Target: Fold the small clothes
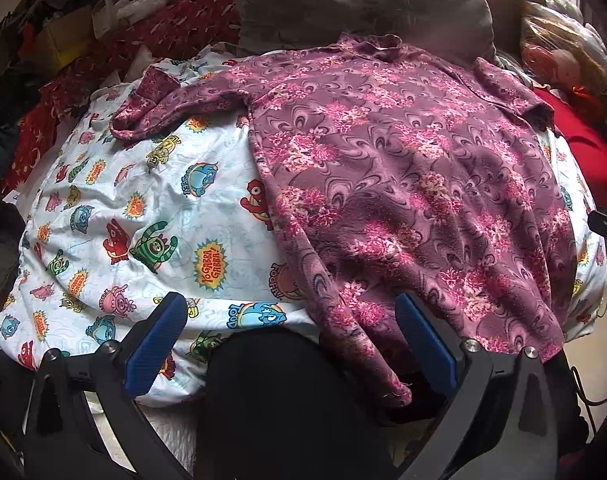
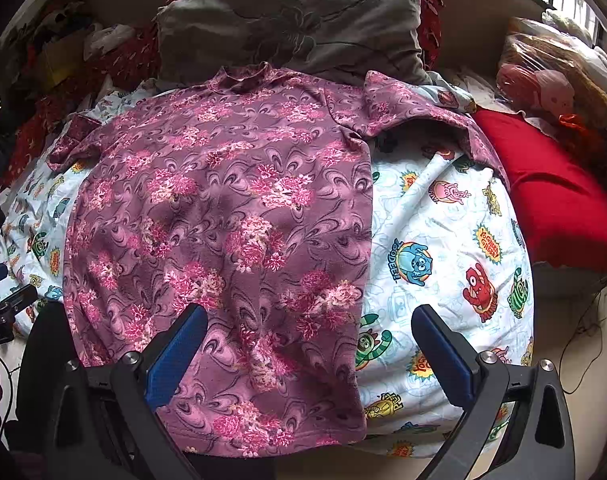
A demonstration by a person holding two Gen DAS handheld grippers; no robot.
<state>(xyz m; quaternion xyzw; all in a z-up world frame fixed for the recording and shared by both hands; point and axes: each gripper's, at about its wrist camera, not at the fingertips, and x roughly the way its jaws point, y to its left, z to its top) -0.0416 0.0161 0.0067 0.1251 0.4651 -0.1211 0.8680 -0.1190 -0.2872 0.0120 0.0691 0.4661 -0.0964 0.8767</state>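
Observation:
A purple shirt with pink flowers (image 1: 403,184) lies spread flat, neck away from me, on a cartoon-print sheet (image 1: 143,216). It also shows in the right wrist view (image 2: 223,232), its hem hanging over the near edge. My left gripper (image 1: 291,308) is open and empty above the shirt's lower left corner. My right gripper (image 2: 309,320) is open and empty above the shirt's lower right edge. Both sleeves lie out to the sides.
A grey pillow (image 2: 287,24) lies behind the shirt's neck. A red cushion (image 2: 555,196) is at the right. Clutter and red patterned cloth (image 1: 175,32) sit at the back left. A black object (image 1: 283,400) lies below the sheet's near edge.

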